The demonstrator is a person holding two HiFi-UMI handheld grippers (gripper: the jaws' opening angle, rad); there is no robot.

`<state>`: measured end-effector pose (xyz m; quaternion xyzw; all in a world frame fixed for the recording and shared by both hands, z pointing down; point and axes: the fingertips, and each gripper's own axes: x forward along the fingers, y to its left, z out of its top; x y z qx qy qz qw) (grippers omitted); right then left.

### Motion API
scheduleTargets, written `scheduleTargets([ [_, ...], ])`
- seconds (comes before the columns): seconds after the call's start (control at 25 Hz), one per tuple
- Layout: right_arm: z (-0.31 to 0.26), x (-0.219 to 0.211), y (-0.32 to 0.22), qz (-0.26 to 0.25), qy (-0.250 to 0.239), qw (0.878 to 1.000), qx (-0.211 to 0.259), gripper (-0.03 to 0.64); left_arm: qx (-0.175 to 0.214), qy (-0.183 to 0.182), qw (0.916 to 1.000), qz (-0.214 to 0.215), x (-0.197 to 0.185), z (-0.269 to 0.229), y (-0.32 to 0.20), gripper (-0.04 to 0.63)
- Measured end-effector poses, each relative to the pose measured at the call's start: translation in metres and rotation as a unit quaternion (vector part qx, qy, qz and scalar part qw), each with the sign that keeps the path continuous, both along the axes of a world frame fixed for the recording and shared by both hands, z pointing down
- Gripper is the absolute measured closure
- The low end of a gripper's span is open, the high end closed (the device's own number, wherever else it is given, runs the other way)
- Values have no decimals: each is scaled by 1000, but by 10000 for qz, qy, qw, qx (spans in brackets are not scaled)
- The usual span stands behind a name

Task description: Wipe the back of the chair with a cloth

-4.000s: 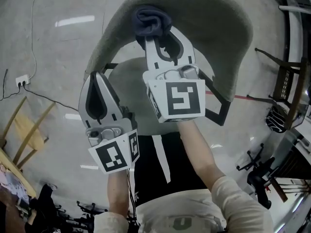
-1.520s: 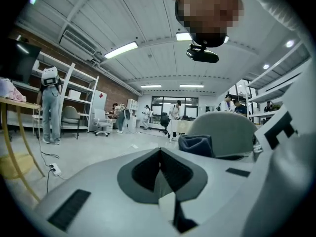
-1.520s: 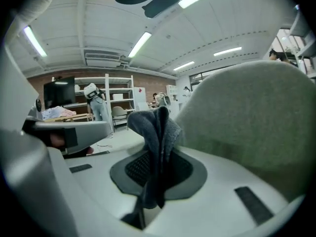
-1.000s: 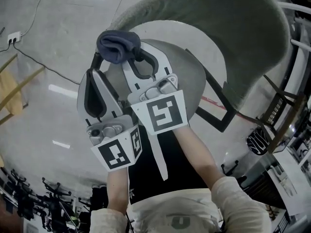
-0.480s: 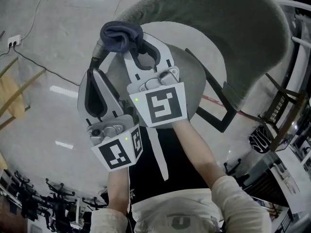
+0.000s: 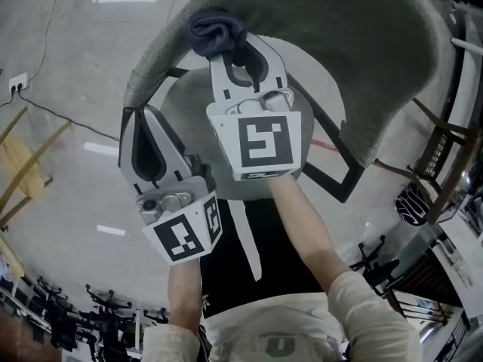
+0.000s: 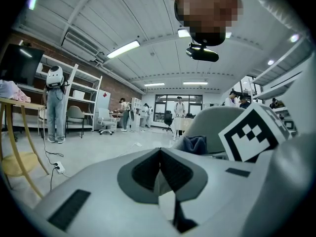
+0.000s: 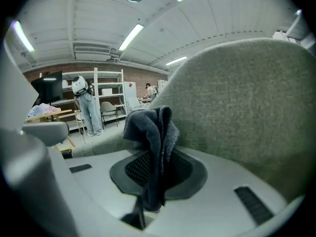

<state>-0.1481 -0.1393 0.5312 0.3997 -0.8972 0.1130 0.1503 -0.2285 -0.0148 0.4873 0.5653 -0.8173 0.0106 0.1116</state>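
Note:
The chair's grey-green upholstered back [image 6: 339, 44] curves across the top of the head view, above the pale seat [image 6: 317, 89]. My right gripper [image 6: 230, 47] is shut on a bunched dark blue cloth [image 6: 215, 32], which presses against the back's rim near its left part. In the right gripper view the cloth [image 8: 153, 132] hangs between the jaws, right against the chair back [image 8: 247, 98]. My left gripper [image 6: 136, 115] sits lower left, shut and empty, beside the back's left end. From the left gripper view, the cloth [image 7: 195, 144] and chair back [image 7: 212, 120] show beyond the shut left gripper [image 7: 159, 174].
A cable and power strip [image 6: 16, 84] lie on the floor at far left, near a wooden stool [image 6: 23, 168]. Dark chair frames [image 6: 434, 153] crowd the right edge. A person [image 7: 55, 105] stands by shelves in the distance.
The right gripper has carried the cloth from off the back's left end up onto the back's rim, further right. The left gripper has kept its place.

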Motion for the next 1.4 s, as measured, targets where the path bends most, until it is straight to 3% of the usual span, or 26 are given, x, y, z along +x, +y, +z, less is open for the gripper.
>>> scheduleTargets([
  [0.32,6,48,-26,882,9,9961,-68,558,-30,-59,9989,459,21,4,-26,580],
  [0.52,7,89,-37,1628,-99,9865,-174,558,-20,-58,9974,721,35,4,-40,580],
  [0.72,4,120,-41,2058,-9,9786,-75,558,-21,-109,9936,1126,56,0,-52,580],
  [1.04,-1,183,-35,3048,39,9524,-32,558,16,-150,9841,1772,95,-7,-68,580],
  [1.28,-4,227,-20,3623,146,9319,43,558,55,-125,9731,2301,128,-7,-76,580],
  [1.4,-6,250,-7,4001,222,9162,58,558,46,-83,9655,2602,145,-5,-77,580],
])
